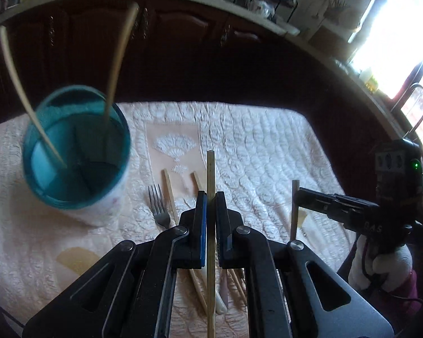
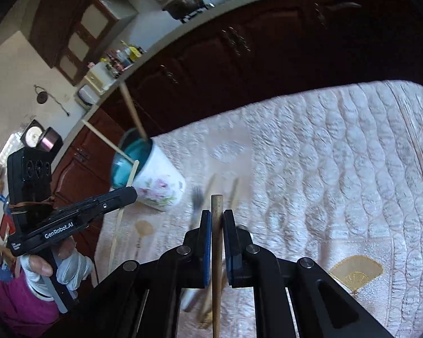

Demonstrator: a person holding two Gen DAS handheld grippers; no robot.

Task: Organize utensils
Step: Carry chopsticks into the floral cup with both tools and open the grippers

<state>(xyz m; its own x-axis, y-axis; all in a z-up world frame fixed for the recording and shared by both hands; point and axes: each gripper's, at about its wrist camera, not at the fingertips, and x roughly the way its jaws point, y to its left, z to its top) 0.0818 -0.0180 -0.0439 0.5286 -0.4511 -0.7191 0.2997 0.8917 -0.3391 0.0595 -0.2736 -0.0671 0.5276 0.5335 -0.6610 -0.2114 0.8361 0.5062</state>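
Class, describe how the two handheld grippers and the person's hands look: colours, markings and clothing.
Both the left gripper and right gripper are black linkages with blue pads. Seen from the right wrist view, the left one reads "GenRobot.AI" in white. The left hand wears a white glove above a magenta sleeve.

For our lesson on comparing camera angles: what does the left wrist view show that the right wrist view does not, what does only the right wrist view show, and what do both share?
Only the left wrist view: the cup's teal inside from above, a bright window, and the fork sharp on the quilted cloth.

Only the right wrist view: the floral print on the cup's white wall, and a gloved hand holding the left gripper.

Both: the cup with two sticks in it, dark cabinets, and each gripper, the right gripper too, shut on a chopstick.
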